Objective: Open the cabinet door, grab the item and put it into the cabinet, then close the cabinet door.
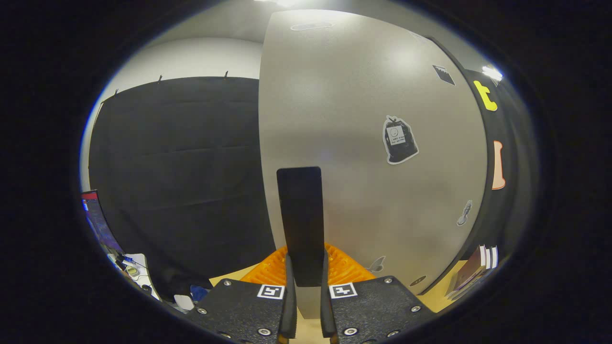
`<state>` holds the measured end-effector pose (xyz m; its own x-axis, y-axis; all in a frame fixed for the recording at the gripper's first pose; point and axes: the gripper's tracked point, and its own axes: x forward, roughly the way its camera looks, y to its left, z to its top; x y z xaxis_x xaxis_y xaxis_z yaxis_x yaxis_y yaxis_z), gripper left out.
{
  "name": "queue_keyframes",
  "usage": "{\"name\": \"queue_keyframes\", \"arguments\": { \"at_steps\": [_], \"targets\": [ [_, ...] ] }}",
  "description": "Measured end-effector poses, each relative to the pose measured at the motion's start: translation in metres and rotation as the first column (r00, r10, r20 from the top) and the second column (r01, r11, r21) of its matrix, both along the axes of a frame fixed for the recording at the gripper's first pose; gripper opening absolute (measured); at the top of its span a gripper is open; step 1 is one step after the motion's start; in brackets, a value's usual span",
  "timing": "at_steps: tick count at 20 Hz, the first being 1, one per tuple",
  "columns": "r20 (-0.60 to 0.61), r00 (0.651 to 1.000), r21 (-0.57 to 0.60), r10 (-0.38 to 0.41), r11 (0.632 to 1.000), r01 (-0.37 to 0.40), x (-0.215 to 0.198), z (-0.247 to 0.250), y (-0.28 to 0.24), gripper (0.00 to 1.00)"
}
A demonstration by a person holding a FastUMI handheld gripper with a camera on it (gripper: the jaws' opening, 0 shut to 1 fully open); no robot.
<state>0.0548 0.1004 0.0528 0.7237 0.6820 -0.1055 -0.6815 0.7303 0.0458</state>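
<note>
A grey cabinet door [363,143] with several stickers stands straight ahead, its left edge running top to bottom beyond my fingers. A tall black handle [301,215] juts from the door. My gripper [306,282] is shut on the lower end of that handle, both fingers pressing its sides. An orange ribbed object [342,270] lies just behind the fingertips on the wooden tabletop [437,301].
Left of the door hangs the black booth cloth [177,177]. A screen [98,220] and small clutter [136,274] sit low on the left. A stack of books [471,274] lies at the lower right by the door's far edge.
</note>
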Motion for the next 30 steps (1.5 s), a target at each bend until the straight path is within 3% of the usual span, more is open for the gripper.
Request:
{"name": "queue_keyframes", "arguments": {
  "at_steps": [7,12,20,26,30],
  "targets": [
    [0.012,0.999,-0.002,0.03,1.0,-0.03,-0.001,-0.002,-0.012,0.2],
    [0.018,1.0,0.013,-0.005,1.0,0.005,-0.005,-0.003,-0.025,0.2],
    [0.031,0.983,0.053,-0.184,0.982,0.182,-0.005,-0.002,-0.054,0.21],
    [0.066,0.93,0.053,-0.362,0.932,0.359,-0.013,0.001,-0.078,0.2],
    [0.064,0.896,0.061,-0.439,0.898,0.435,-0.022,0.003,-0.091,0.2]
  ]
}}
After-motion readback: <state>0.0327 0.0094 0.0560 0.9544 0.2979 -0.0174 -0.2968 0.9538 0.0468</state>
